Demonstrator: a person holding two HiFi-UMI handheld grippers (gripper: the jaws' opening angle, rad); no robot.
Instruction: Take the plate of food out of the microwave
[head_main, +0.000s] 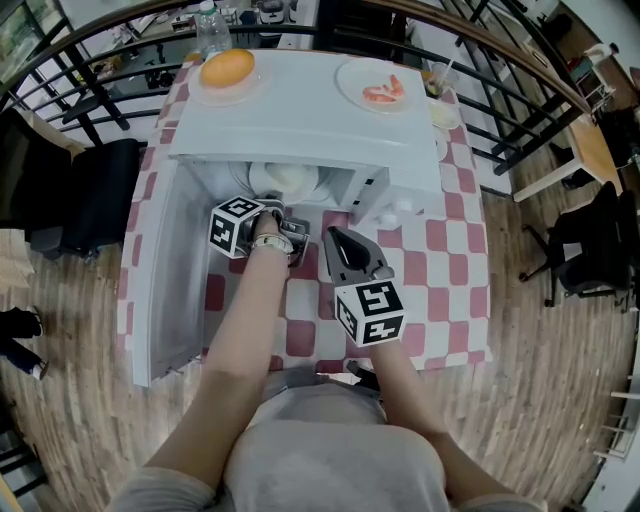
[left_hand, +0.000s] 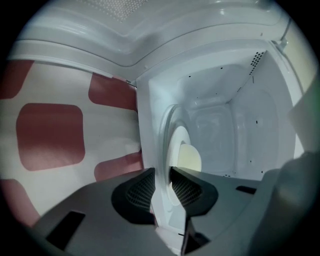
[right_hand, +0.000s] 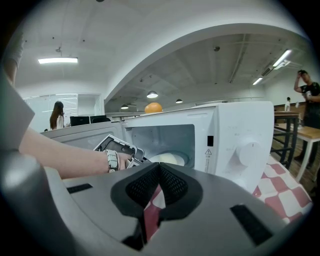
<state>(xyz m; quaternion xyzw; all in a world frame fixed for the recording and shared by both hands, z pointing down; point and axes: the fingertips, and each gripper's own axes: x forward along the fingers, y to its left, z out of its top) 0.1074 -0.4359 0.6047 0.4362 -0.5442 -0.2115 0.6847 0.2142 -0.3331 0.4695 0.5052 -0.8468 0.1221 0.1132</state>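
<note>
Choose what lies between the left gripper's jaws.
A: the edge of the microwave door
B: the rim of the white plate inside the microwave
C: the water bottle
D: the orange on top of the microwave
B: in its own view, the left gripper is closed on the rim of the plate, inside the open microwave.

Your microwave (head_main: 300, 125) stands on the table (head_main: 450, 250), its door (head_main: 160, 290) swung out to your left. Inside sits the plate of food (head_main: 262, 180), its near rim between the jaws of your left gripper (head_main: 272, 210). Your right gripper (head_main: 345, 245) hangs in front, to the right. On top: the left dish (head_main: 205, 90), the right dish (head_main: 352, 80); behind, a bottle (head_main: 211, 28).
</note>
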